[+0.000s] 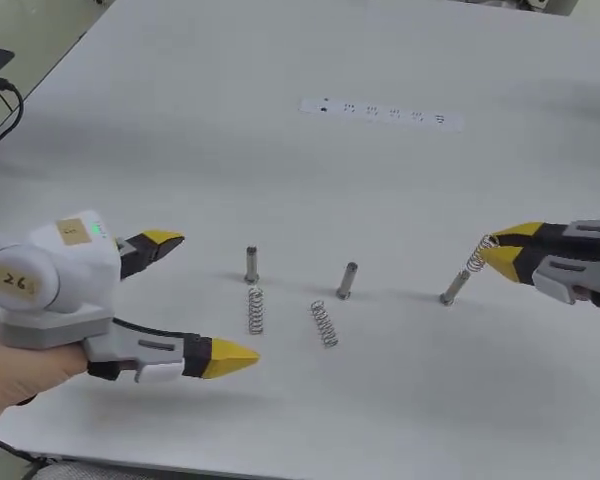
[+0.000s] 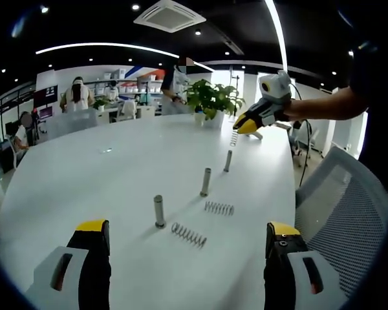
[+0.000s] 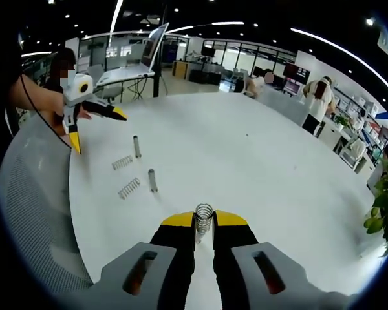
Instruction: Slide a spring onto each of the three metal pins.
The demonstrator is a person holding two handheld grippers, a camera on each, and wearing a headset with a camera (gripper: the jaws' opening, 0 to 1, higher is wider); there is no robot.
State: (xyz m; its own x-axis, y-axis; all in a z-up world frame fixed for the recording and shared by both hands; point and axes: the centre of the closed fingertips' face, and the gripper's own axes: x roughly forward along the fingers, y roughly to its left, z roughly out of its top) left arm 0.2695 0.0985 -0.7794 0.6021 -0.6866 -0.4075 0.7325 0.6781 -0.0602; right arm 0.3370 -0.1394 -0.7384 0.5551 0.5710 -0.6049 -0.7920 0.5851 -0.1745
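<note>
Close to the near edge of the white worktop, toward its left end, the left hand-held gripper hangs above the surface. Its yellow-tipped jaws are spread wide with nothing between them, and a hand grips it from below. In the left gripper view, the left hand-held gripper frames the whole row of parts between its two jaws.

Just beyond it, two springs lie flat on the worktop, apart from each other: the left loose spring and the right loose spring. Each lies just in front of a metal pin that stands bare. The left pin is behind the first spring and the middle pin is behind the second. I cannot tell whether spring and pin touch.

Toward the right edge stands the right pin. The held spring slants up from its top, though I cannot tell whether the coil is already over the tip. The right hand-held gripper reaches in from the right edge, its jaws narrow and pinched on that spring's upper end. The right gripper view looks at the held spring end-on between the jaws.

Toward the far edge a white power strip lies flat. A black cable hangs off the far left corner.
</note>
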